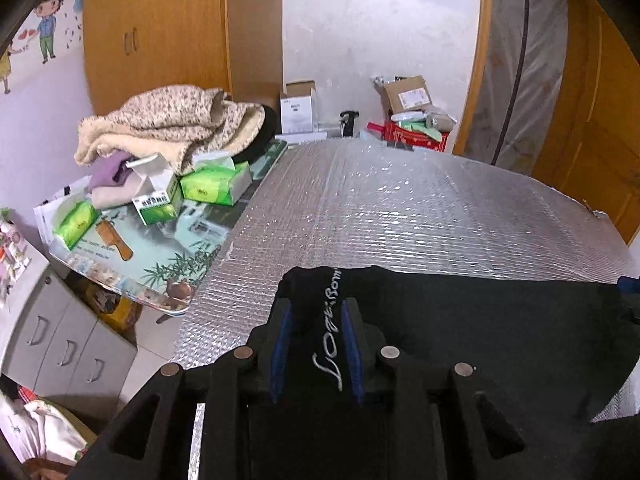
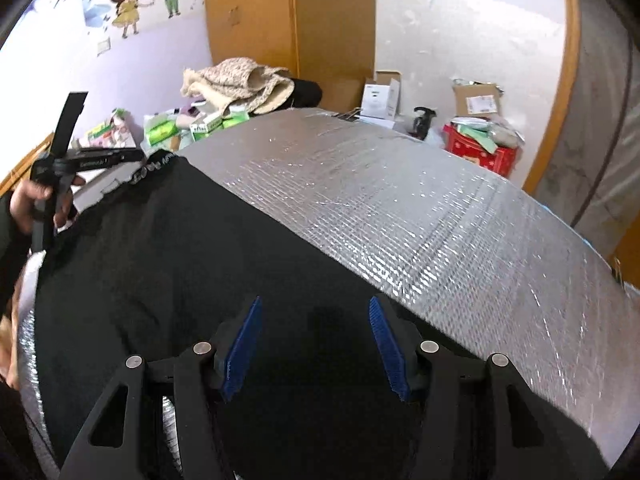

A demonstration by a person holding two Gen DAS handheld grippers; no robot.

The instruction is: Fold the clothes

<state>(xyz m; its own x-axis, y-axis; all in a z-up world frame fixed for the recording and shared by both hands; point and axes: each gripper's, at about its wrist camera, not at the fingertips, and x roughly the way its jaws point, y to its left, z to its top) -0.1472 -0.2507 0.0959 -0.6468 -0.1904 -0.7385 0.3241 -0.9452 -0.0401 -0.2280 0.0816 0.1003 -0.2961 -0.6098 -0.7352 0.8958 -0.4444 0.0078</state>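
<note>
Your left wrist camera looks forward and down along its own fingers, close over the near edge of the silver foil mat (image 1: 400, 208), with the black garment (image 1: 500, 320) filling the bottom of the view. It faces the wooden wardrobe (image 1: 156, 32) and the cluttered side table (image 1: 132, 256) at left. Your right wrist camera sits just as low and close, facing the same way from further right. Both views share the mat, the garment, the beige blanket pile (image 2: 236, 80) and the red box (image 2: 480, 152).
</note>
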